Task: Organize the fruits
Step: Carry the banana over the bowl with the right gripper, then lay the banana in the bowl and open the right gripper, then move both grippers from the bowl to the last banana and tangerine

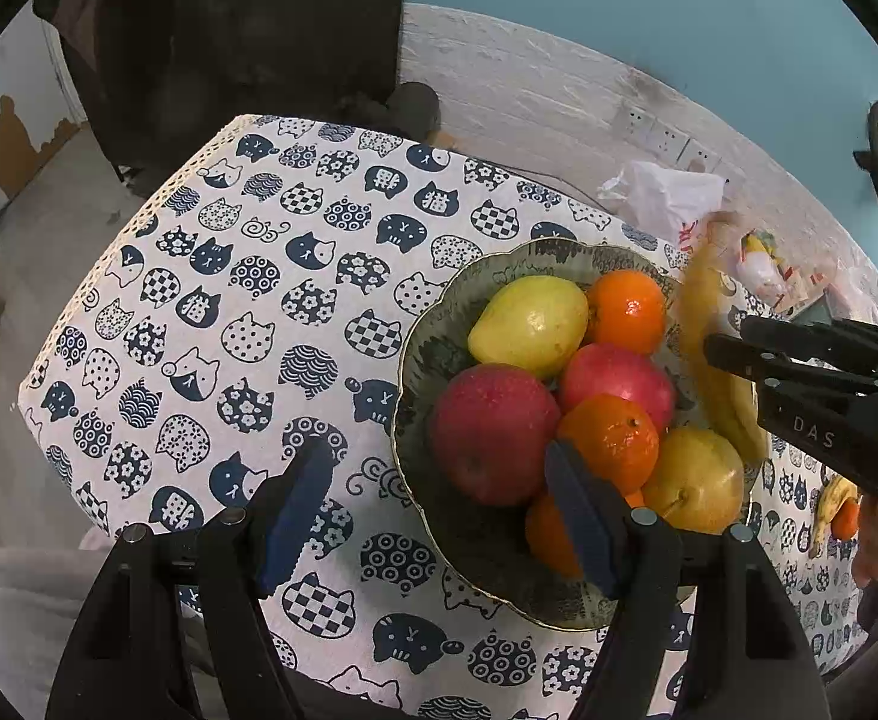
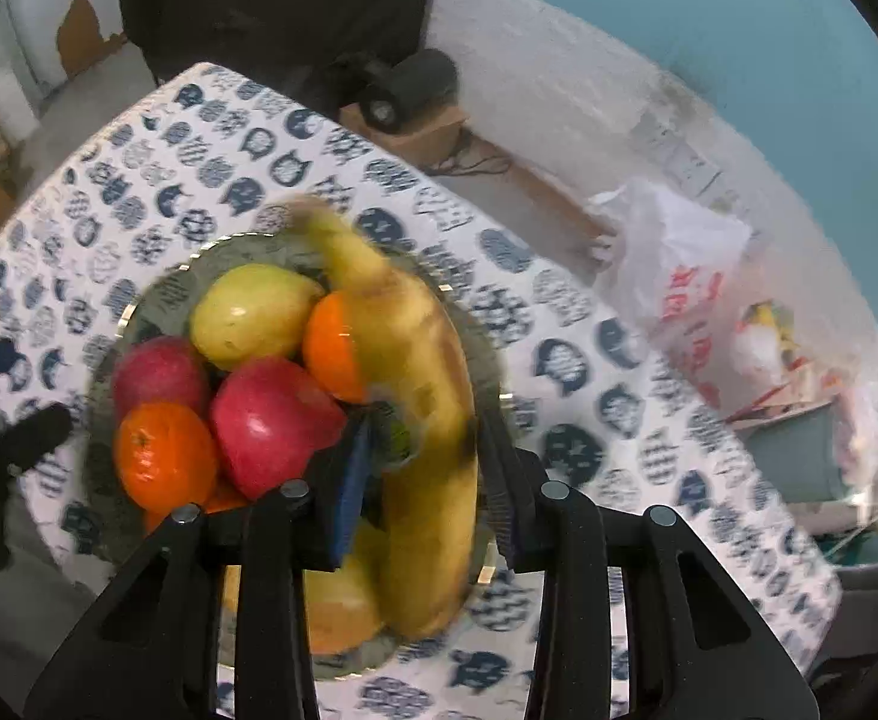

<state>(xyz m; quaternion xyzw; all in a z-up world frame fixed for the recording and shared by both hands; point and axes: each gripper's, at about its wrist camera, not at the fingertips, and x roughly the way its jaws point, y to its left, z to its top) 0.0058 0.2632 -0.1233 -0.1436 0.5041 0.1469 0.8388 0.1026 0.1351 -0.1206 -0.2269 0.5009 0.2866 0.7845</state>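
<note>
A dark scalloped bowl (image 1: 420,354) on the cat-print tablecloth holds two red apples (image 1: 490,432), several oranges (image 1: 628,309) and two yellow pears (image 1: 529,324). My left gripper (image 1: 439,516) is open and empty, its fingers astride the bowl's near left rim. My right gripper (image 2: 426,480) is shut on a yellow banana (image 2: 420,396) and holds it over the bowl's (image 2: 156,294) right side, above the fruit. In the left wrist view the banana (image 1: 715,354) hangs at the bowl's right edge in the right gripper (image 1: 739,354).
A white plastic bag (image 1: 667,198) and packaged items (image 1: 763,264) lie at the table's far right. Another banana and orange (image 1: 838,513) lie on the cloth at right. A dark cabinet (image 1: 246,30) stands behind the table. The table's left edge (image 1: 78,300) drops to the floor.
</note>
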